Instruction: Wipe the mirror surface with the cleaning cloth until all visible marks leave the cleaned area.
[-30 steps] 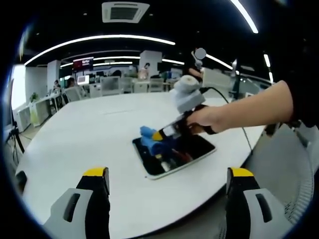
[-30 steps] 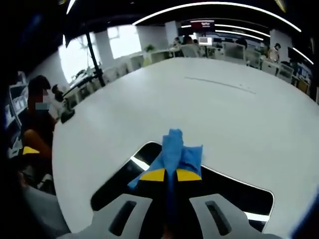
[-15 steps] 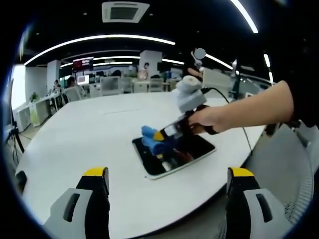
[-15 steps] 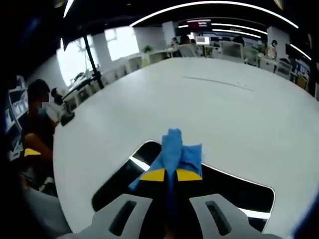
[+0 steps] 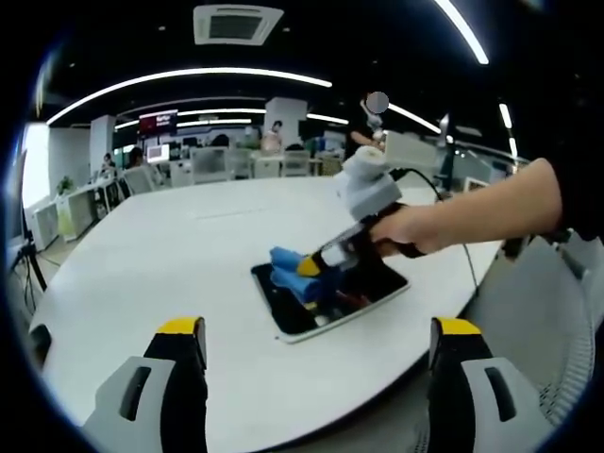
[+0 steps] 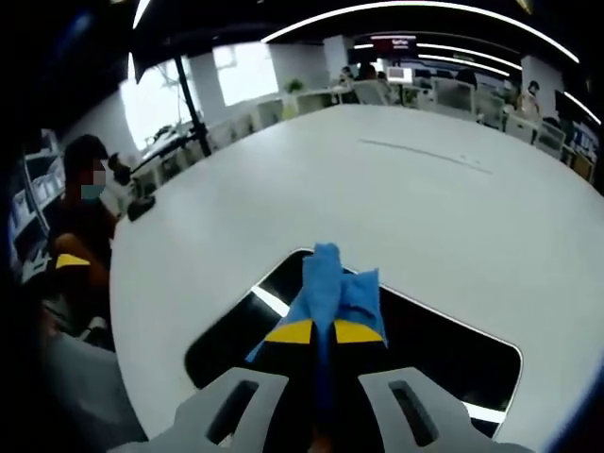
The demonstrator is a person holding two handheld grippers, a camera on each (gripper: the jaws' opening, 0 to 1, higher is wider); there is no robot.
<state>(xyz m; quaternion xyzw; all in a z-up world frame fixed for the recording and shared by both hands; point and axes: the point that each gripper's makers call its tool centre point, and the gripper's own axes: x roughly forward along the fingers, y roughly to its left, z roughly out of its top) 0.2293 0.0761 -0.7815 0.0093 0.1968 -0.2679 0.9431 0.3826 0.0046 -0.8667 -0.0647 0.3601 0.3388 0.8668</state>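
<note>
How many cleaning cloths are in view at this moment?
1. A single blue cleaning cloth is pinched in the right gripper and lies over the mirror on the white table. In the left gripper view it sits at the mirror's far end.

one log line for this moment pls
right tool: shut on cloth, on mirror | left tool: open, off table edge

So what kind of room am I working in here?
Most likely an open-plan office: rows of desks with monitors behind the white table, a ceiling air-conditioning unit and long strip lights.
</note>
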